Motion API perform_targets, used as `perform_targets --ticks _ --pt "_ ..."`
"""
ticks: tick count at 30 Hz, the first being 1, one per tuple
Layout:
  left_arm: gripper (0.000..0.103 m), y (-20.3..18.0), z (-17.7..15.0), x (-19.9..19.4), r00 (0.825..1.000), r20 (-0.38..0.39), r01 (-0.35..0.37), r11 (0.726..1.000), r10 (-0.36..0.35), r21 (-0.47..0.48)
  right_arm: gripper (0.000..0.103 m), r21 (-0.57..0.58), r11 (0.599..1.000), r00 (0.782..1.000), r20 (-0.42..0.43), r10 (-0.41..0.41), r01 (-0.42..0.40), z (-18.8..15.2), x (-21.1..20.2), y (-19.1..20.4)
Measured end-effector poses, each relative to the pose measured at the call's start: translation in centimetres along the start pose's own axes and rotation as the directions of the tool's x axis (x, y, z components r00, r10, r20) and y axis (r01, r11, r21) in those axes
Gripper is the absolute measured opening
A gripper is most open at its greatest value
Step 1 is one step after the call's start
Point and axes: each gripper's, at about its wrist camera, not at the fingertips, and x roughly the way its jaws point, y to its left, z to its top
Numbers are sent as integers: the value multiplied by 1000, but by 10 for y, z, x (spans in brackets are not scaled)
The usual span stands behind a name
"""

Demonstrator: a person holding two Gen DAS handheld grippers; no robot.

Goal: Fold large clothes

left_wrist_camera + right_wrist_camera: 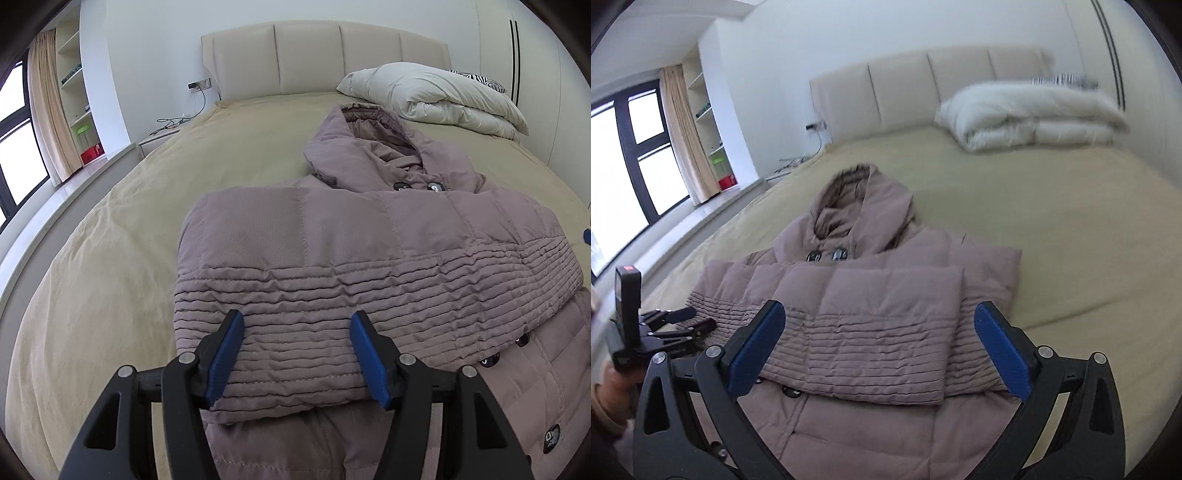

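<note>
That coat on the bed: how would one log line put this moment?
coat: sleeves folded across | left gripper: astride sleeve | right gripper: open, empty | bed

**Both grippers angled downward, jaws apart**

The left gripper [297, 354] is held tilted downward, its blue pads [226, 354] set partly apart around a sleeve end — whether they press it cannot be told. The right gripper [879, 347] is spread wide — nothing is gripped. A hand [613, 384] is seen holding the left tool.
</note>
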Motion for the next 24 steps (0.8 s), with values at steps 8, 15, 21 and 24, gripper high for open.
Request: perform_targets --ticks 8,15,21,24 --pt "63 7 -5 -10 999 9 32 999 -32 -19 72 203 979 956 -288 50 10 4 91 -41" --pt "63 13 -4 -15 999 15 36 998 -35 -51 28 85 995 957 -290 -17 43 11 99 -30" --pt "63 17 2 -28 998 59 28 997 -24 -66 16 -50 986 963 -212 -166 159 26 73 -21" --pt "63 20 4 -22 999 45 9 998 -6 -64 15 -44 975 960 -169 -224 219 36 61 -29"
